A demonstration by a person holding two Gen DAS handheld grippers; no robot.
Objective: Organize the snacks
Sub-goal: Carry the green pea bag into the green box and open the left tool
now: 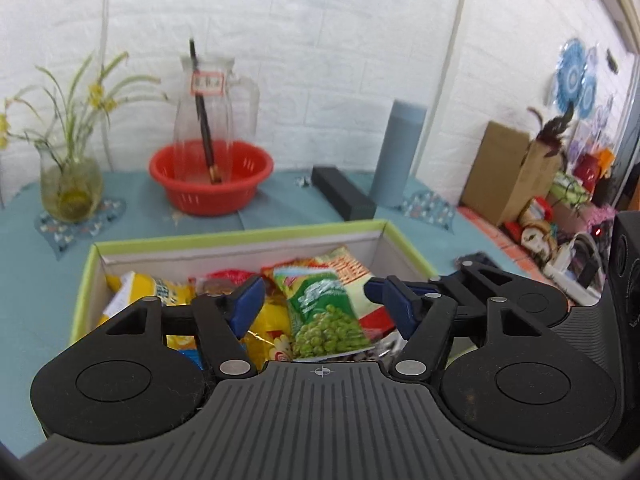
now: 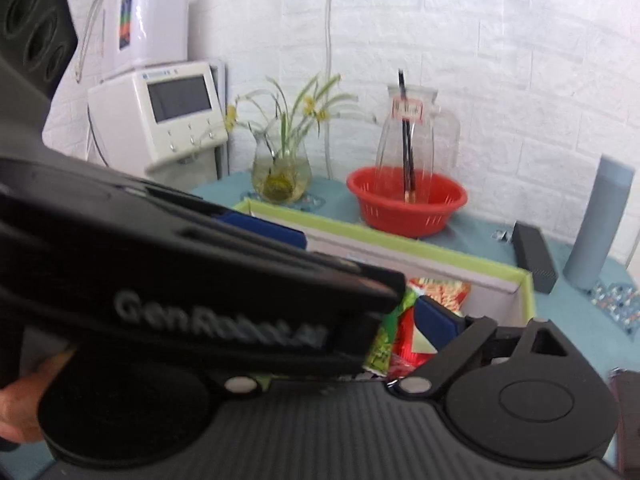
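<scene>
— Snacks [image 1: 324, 312] all in box [image 1: 240, 236], mid-table. Tongs?
— Left gripper [image 1: 324, 306] spread, empty; right gripper [image 1: 376, 292] spread too. Lift clear of rim, no snagging bags.

Bright even daylight; fisheye-bent edges; motion blur, worse right wrist.

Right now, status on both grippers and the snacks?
Left gripper open, empty. Right gripper open, empty. Snack packets in box. Left gripper blocks right camera.
</scene>
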